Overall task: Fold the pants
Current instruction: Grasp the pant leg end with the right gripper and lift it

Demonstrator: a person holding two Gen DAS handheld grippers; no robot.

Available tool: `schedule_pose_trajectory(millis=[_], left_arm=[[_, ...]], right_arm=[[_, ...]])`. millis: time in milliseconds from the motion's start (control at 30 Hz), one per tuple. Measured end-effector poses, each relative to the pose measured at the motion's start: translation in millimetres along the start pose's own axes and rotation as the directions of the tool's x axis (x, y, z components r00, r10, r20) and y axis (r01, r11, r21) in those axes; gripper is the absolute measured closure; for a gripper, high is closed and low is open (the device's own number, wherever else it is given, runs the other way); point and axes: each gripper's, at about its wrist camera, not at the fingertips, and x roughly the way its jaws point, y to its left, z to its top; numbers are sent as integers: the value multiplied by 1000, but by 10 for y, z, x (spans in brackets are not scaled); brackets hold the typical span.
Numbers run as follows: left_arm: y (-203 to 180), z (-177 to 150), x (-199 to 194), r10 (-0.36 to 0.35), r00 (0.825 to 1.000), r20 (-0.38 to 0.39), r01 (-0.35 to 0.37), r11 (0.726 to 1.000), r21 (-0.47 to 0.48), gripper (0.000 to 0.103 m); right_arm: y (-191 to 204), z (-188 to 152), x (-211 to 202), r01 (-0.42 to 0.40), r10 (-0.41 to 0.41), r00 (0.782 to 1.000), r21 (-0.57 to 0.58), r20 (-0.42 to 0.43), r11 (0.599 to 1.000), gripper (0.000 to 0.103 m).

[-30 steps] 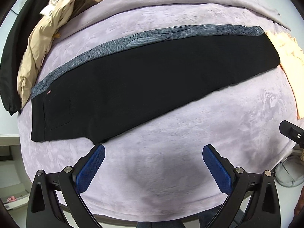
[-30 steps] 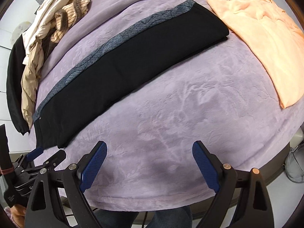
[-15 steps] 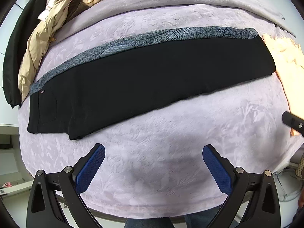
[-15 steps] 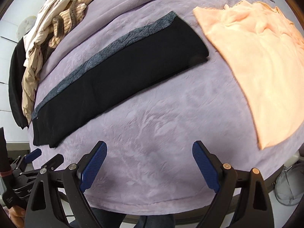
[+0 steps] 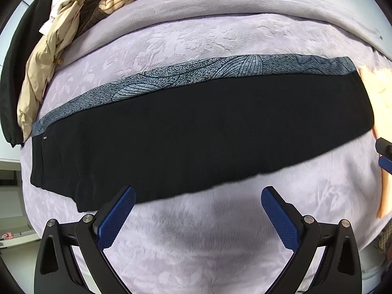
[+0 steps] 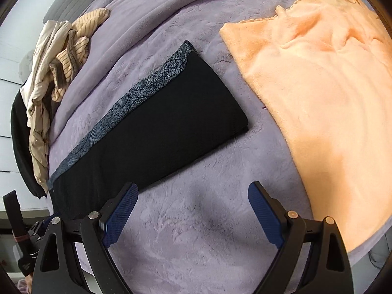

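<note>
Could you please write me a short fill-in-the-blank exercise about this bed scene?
1. The pants are mostly ____ with a grey patterned stripe.
2. Both the left gripper and the right gripper have their jaws ____.
3. The cloth beside the pants' hem is ____ in colour.
4. The blanket under the pants is ____.

Answers: black; open; peach; purple

Black pants (image 5: 201, 134) laid flat across the lilac bed (image 5: 208, 240).
Left hand-held gripper (image 5: 198, 197) hovers spread at their near edge.

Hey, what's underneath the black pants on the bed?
The black pants lie flat on the lavender blanket, which shows all around them. Whatever lies beneath the pants themselves is covered.
</note>
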Motion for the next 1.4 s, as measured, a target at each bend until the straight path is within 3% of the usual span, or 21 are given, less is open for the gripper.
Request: schedule_pose_trajectory(millis=[133,267,500,533,700,833,1200,1267,1333,1400], left_arm=[[1,80,110,-2,1000,1,2,1000,-16,0],[-9,198,268,39,999,28,-37,998,-42,0],[-56,378,530,-3,998,59,9,996,-93,0],[-69,389,564,-8,998,57,13,995,-94,0],[-120,413,677,-18,999,51,22,997,-80,0],[-133,403,669,-13,998,60,17,998,-67,0],[-138,408,681,-12,998,58,16,997,-73,0],[-106,382,711,-11,998,59,15,997,-70,0],[-103,355,727,-9,998,56,13,998,-65,0],[-81,353,727,-19,999,44,22,998,-67,2]], right_arm=[[-95,60,158,-82,82,997,48,1,995,10],[-255,85,336,-212,211,977,113,20,971,10],[-508,170,511,-430,416,903,171,112,887,11],[-520,185,528,-447,432,894,172,117,878,17],[-615,220,652,-478,465,879,198,109,856,34],[-647,224,676,-514,497,858,214,130,831,34],[-617,132,678,-510,494,860,212,126,834,34],[-638,194,734,-538,511,843,240,169,808,34],[-628,266,807,-584,544,812,272,213,765,34],[-603,329,864,-613,565,790,300,238,731,51]])
